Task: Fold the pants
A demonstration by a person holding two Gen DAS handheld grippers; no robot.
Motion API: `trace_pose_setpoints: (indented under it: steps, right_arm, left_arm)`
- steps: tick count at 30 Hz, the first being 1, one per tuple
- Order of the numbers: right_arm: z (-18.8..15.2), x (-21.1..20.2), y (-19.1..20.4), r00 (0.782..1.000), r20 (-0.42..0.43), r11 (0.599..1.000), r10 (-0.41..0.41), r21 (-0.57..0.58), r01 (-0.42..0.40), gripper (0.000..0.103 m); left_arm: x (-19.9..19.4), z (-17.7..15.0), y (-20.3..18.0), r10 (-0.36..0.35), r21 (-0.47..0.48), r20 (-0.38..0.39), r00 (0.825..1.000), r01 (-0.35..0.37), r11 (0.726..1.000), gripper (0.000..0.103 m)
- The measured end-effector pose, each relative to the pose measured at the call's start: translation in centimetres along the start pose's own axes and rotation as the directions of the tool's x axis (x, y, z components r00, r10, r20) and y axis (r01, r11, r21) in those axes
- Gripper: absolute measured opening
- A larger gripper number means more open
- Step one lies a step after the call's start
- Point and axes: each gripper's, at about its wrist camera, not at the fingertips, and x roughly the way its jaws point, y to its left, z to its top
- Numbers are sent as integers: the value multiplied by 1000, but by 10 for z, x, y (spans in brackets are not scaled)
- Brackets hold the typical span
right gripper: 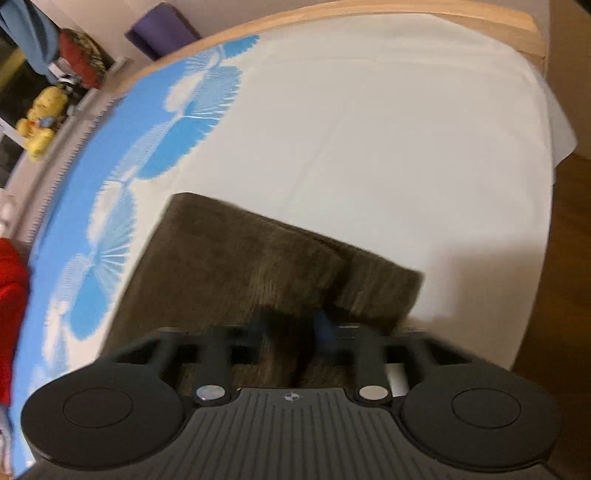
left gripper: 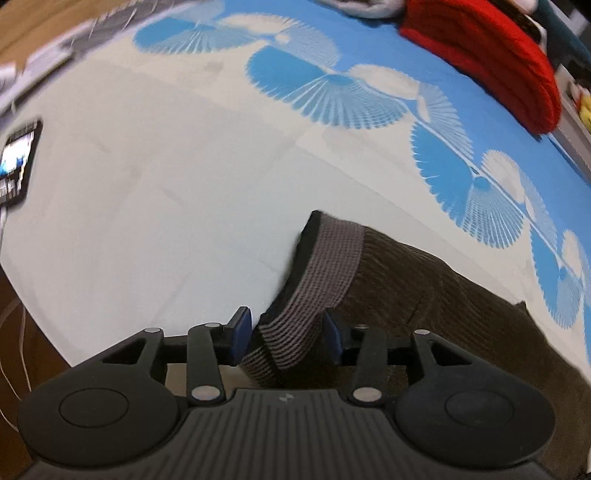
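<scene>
Dark brown corduroy pants (left gripper: pixel 424 295) with a grey ribbed waistband (left gripper: pixel 317 280) lie on the bed. In the left wrist view my left gripper (left gripper: pixel 288 334) is open, its blue pads either side of the waistband's near end. In the right wrist view the pants (right gripper: pixel 236 258) lie folded as a brown slab. My right gripper (right gripper: pixel 291 328) is blurred by motion, with its jaws a small gap apart over the pants' near edge; whether cloth is pinched is unclear.
The bed has a white sheet (left gripper: pixel 166 184) with a blue fan-patterned border (left gripper: pixel 369 96). A red garment (left gripper: pixel 491 55) lies at the far right. A lit phone (left gripper: pixel 18 162) sits at the left edge. A yellow plush toy (right gripper: pixel 40 118) and wooden bed frame (right gripper: pixel 406 11) show beyond.
</scene>
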Motion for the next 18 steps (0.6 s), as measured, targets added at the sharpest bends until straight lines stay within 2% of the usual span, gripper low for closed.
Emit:
trace_pose_setpoints:
  steps: [2, 4, 7, 8, 10, 11, 12, 14, 16, 17, 18]
  right_arm:
    - [2, -1, 2, 1000, 12, 1000, 24, 0, -24, 11]
    - [3, -6, 7, 999, 30, 999, 44, -32, -43, 11]
    - [3, -8, 5, 999, 30, 998, 42, -45, -41, 11]
    - [3, -8, 3, 999, 28, 998, 42, -39, -41, 11]
    - [4, -8, 0, 999, 22, 998, 45, -32, -44, 11]
    - [6, -11, 0, 998, 31, 998, 62, -35, -61, 10]
    - [6, -19, -1, 995, 50, 995, 89, -41, -87, 9]
    - [13, -44, 2, 971, 135, 980, 196, -48, -191, 6]
    - [20, -77, 4, 921, 248, 954, 300, -61, -294, 2]
    - [21, -91, 3, 902, 298, 950, 311, -71, -304, 0]
    - [22, -100, 0, 896, 341, 958, 285, -61, -282, 0]
  left_arm:
    - [11, 1, 7, -28, -43, -57, 998, 26, 999, 57]
    - [21, 2, 9, -27, -56, -105, 994, 22, 998, 59]
    - [28, 2, 9, -28, -58, -115, 993, 22, 998, 59]
    - [28, 2, 8, -37, -53, -108, 993, 31, 998, 52]
    - [24, 1, 4, -57, -21, -78, 995, 56, 998, 30]
    - [18, 1, 1, -53, 8, -41, 998, 53, 999, 24]
    - [8, 2, 0, -69, 24, 11, 998, 69, 997, 22]
    - [-16, 2, -3, -150, 48, 131, 980, 145, 988, 21]
    - [-35, 1, -1, -172, 62, 217, 961, 162, 985, 21]
    - [-37, 0, 3, -157, 47, 221, 963, 150, 988, 21]
    - [-33, 0, 8, -123, 34, 195, 973, 118, 992, 21]
